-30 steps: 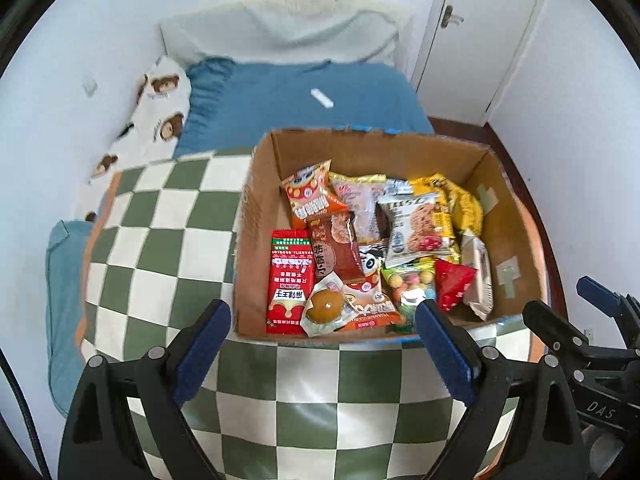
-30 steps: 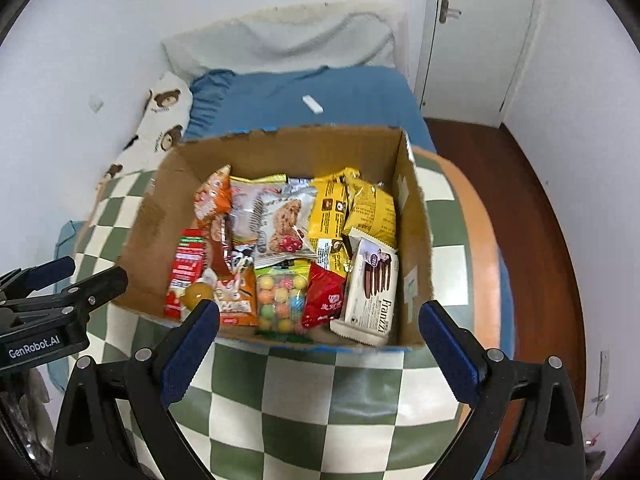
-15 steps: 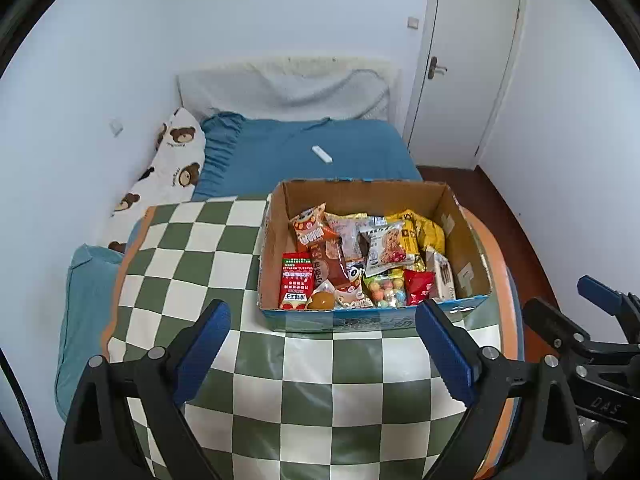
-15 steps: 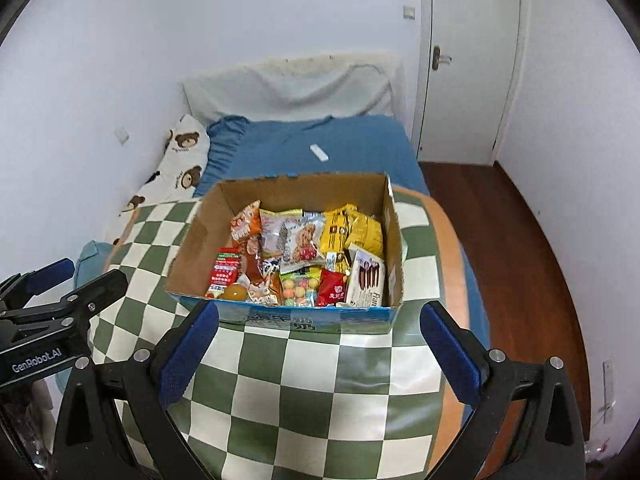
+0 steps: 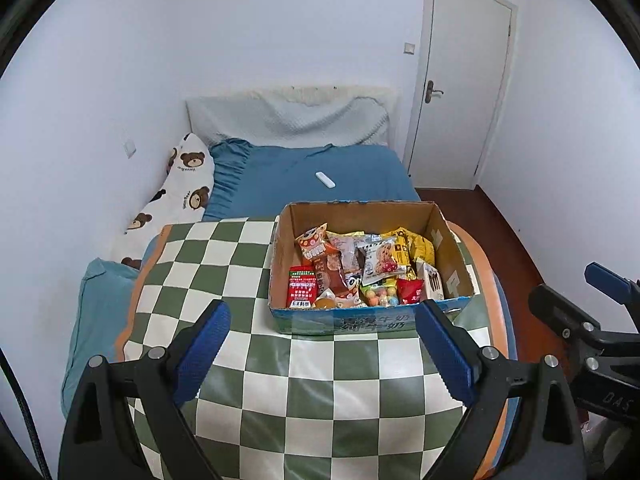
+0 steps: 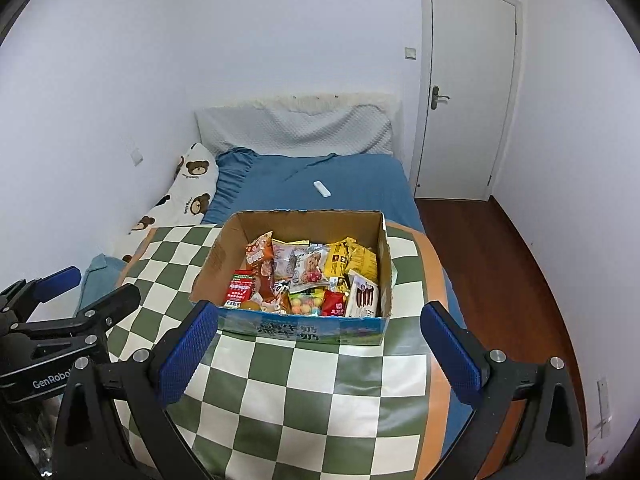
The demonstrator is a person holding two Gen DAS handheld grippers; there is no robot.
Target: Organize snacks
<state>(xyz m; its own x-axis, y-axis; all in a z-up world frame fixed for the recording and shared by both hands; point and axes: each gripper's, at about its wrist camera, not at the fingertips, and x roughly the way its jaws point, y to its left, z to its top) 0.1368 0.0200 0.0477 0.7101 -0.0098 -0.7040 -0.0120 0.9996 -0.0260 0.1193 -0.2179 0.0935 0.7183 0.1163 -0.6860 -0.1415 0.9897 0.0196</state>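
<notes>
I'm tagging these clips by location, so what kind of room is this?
Most likely a small bedroom in a home. A bed with blue bedding and a bear-print pillow stands against the wall, beside a closed white door. The cardboard box of snacks sits on a checkered cloth.

This is a bedroom in a home: a bed (image 5: pixel 320 168) with a blue sheet fills the corner between plain white walls, with a pale quilted headboard cover (image 5: pixel 288 120) at its far end and a bear-print pillow (image 5: pixel 176 192) along the wall side. A green-and-cream checked blanket (image 5: pixel 304 392) with an orange border lies over the near part of the bed. A white door (image 5: pixel 460 88) with a lever handle, a wall switch (image 5: pixel 409 48) and a dark wooden floor (image 6: pixel 500 248) complete the room
</notes>
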